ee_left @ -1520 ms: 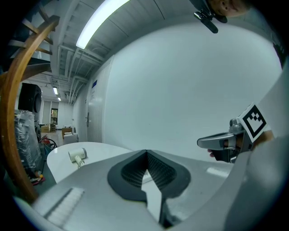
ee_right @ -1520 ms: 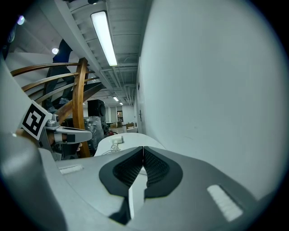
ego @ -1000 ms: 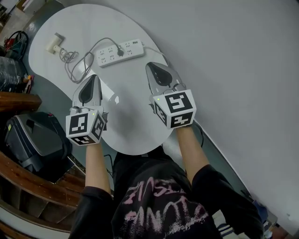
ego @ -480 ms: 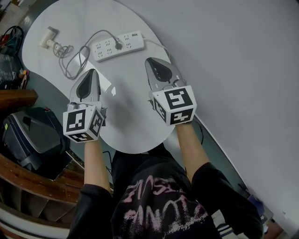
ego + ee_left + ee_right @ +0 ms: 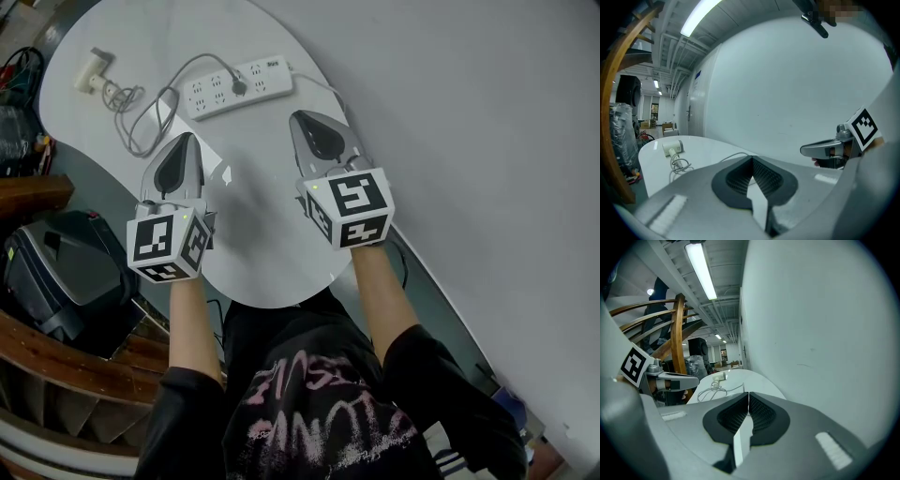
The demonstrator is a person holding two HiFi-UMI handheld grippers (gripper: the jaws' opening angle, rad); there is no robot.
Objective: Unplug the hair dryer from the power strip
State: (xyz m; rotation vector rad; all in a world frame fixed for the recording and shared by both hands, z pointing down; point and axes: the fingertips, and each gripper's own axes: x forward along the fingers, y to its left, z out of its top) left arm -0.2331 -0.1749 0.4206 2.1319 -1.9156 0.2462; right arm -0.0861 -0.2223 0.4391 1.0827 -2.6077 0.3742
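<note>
A white power strip [image 5: 234, 84] lies at the far side of the white table [image 5: 272, 244], with a dark plug [image 5: 239, 88] in one of its sockets. A grey cord [image 5: 141, 122] runs from the plug in loose loops to the small white hair dryer [image 5: 91, 72] at the far left. My left gripper [image 5: 185, 141] hovers shut and empty, short of the cord loops. My right gripper [image 5: 302, 118] is shut and empty, just right of the strip's end. The left gripper view shows the hair dryer [image 5: 672, 147] and the cord [image 5: 679, 165] beyond my shut left gripper [image 5: 752, 157]. My own jaws hide the strip.
A white wall [image 5: 487, 141] runs close along the table's right side. A dark case [image 5: 66, 272] and wooden railings [image 5: 56, 366] stand below the table's left edge. Another cable [image 5: 319, 86] leaves the strip's right end towards the wall.
Both grippers have sunk a little toward the tabletop, side by side and still shut. The head view has shifted, so the strip and dryer sit higher in the picture.
</note>
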